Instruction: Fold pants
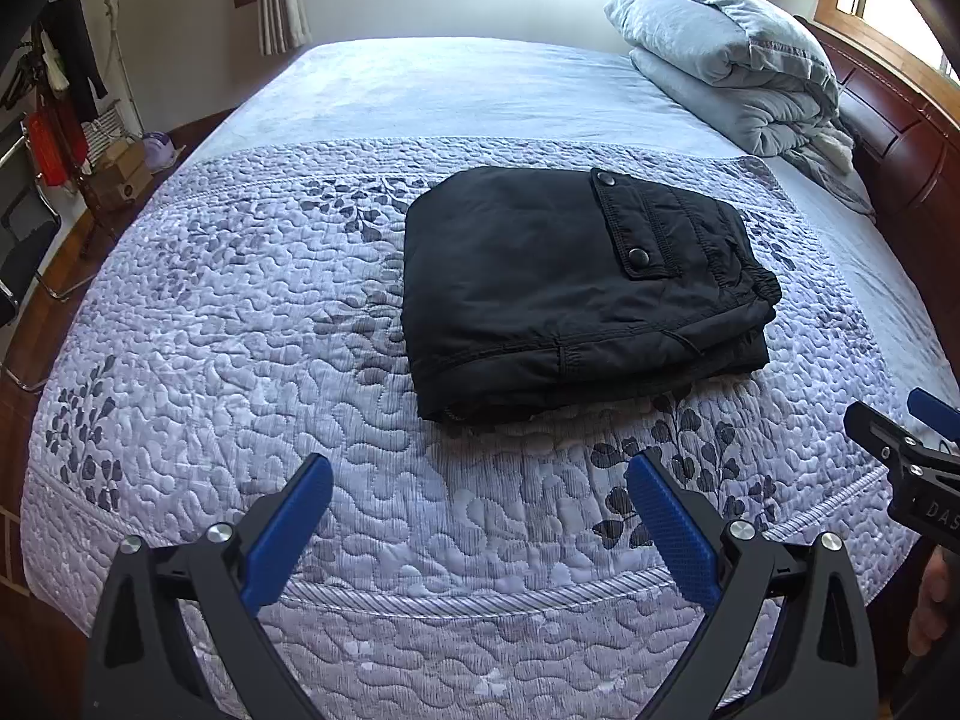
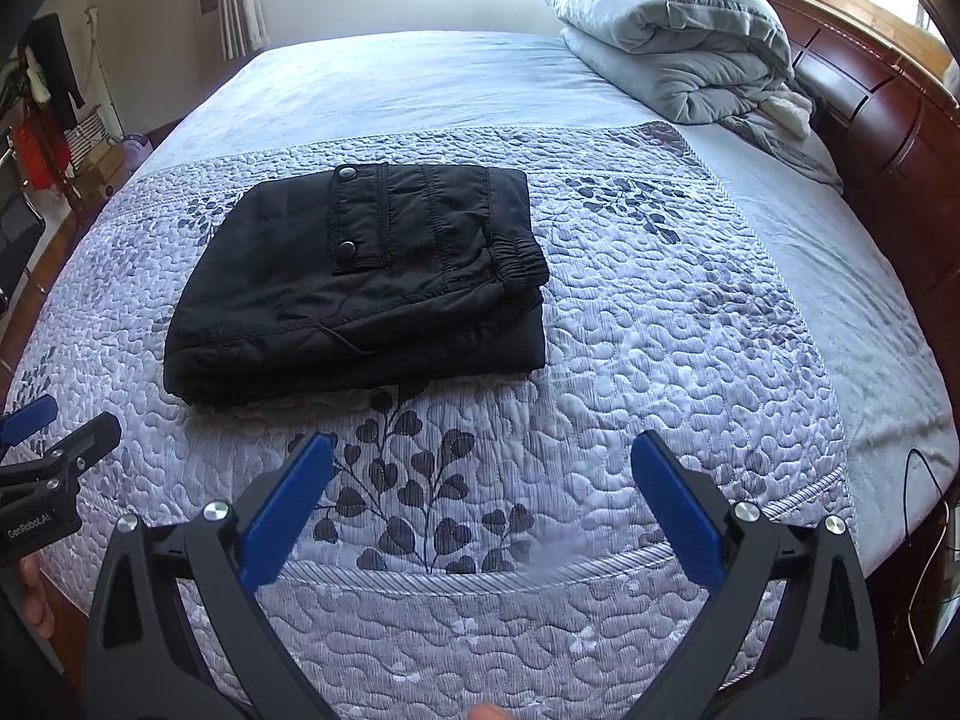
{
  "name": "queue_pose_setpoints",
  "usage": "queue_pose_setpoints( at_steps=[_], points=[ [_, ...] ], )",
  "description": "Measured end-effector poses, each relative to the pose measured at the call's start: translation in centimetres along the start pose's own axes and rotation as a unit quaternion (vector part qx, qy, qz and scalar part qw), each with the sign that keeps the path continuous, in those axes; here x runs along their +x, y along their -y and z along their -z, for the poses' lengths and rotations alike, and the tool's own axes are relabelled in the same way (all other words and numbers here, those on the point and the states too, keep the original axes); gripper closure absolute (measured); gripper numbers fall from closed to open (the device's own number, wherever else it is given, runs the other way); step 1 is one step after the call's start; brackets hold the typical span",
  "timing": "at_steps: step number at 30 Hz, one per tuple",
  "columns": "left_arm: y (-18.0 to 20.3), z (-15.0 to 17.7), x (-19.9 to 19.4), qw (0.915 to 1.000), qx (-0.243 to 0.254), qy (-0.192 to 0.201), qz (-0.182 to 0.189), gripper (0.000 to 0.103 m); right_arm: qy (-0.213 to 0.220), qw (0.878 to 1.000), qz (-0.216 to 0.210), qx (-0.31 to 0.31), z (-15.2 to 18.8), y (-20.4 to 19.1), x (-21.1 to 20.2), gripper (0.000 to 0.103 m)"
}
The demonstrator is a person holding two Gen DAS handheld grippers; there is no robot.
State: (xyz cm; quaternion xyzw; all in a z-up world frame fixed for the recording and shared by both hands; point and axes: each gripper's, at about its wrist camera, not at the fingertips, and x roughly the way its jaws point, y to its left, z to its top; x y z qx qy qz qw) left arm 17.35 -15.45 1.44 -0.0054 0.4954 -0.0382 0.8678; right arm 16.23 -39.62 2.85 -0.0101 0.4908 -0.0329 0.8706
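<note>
Black pants (image 1: 570,288) lie folded into a compact rectangle on the quilted bed, a snap-button pocket flap on top. They also show in the right wrist view (image 2: 360,288), to the left of centre. My left gripper (image 1: 480,474) is open and empty, held above the quilt a short way in front of the pants. My right gripper (image 2: 483,450) is open and empty, also in front of the pants and to their right. The right gripper shows at the right edge of the left wrist view (image 1: 918,420). The left gripper shows at the left edge of the right wrist view (image 2: 54,426).
A lavender quilt with leaf prints (image 1: 240,360) covers the near half of the bed. A folded grey blanket and pillow (image 1: 720,60) lie at the far right by the dark wooden headboard (image 1: 900,138). A clothes rack and boxes (image 1: 72,120) stand on the floor at the left.
</note>
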Motion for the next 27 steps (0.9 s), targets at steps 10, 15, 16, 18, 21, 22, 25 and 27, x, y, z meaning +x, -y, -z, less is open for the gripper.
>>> queue_pose_setpoints(
  at_steps=[10,15,16,18,21,22,25,27],
  points=[
    [0.02,0.09,0.0,1.0,0.006,0.005,0.002,0.004,-0.004,1.0,0.0,-0.001,-0.06,-0.04,0.39,0.003],
    [0.0,0.06,-0.07,0.9999,0.004,0.01,0.005,0.004,-0.007,1.0,0.001,-0.001,0.01,0.05,0.55,0.003],
    [-0.01,0.06,-0.09,0.9999,0.004,0.011,0.006,0.004,-0.007,1.0,0.001,-0.001,0.04,0.04,0.57,0.003],
    [-0.01,0.06,-0.14,0.9999,0.004,0.014,0.002,0.004,-0.008,1.0,0.001,-0.001,0.01,0.13,0.61,0.003],
    [0.0,0.01,-0.18,0.9999,0.007,0.015,-0.001,0.004,-0.008,1.0,0.001,0.0,-0.01,0.22,0.59,0.003],
    [-0.06,-0.03,-0.17,0.9999,0.005,0.015,-0.008,0.004,-0.008,1.0,0.001,0.001,0.0,0.28,0.58,0.003],
    [-0.19,-0.09,0.04,0.9999,0.005,0.008,-0.014,0.004,-0.008,1.0,-0.001,0.005,-0.06,0.43,0.63,0.003],
    [-0.29,0.0,0.07,0.9999,0.002,0.006,-0.01,0.004,-0.009,1.0,-0.001,0.004,-0.07,0.42,0.65,0.003]
  ],
)
